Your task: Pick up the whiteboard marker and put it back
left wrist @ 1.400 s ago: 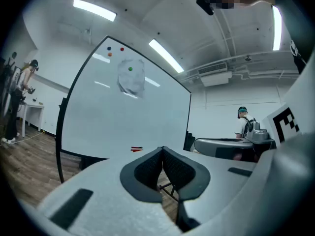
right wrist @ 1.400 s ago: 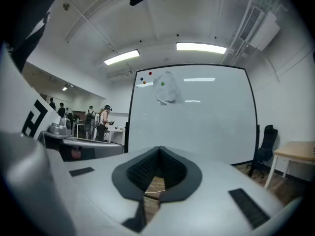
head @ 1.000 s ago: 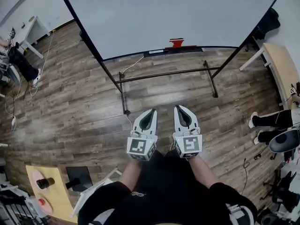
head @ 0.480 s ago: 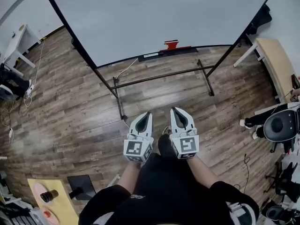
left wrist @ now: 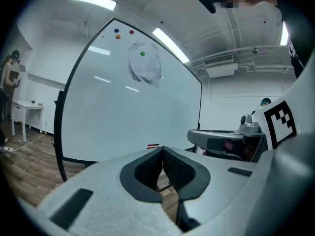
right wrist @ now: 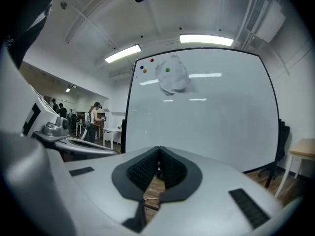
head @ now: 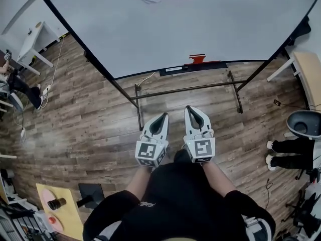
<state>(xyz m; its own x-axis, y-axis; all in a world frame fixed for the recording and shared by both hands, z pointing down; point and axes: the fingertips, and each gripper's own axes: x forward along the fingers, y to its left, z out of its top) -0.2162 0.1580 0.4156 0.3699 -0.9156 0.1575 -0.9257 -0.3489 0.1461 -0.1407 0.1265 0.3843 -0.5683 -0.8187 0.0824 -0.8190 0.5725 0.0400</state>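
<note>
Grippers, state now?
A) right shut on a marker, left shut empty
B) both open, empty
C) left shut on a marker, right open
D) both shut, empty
D: in each gripper's own view, the pads of the left gripper and of the right gripper meet at the tips with nothing clamped between them.

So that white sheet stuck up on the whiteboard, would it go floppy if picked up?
Probably floppy: the white sheet hangs crumpled and uneven. Likely light too, since one small green magnet seems to hold it on the whiteboard.
</note>
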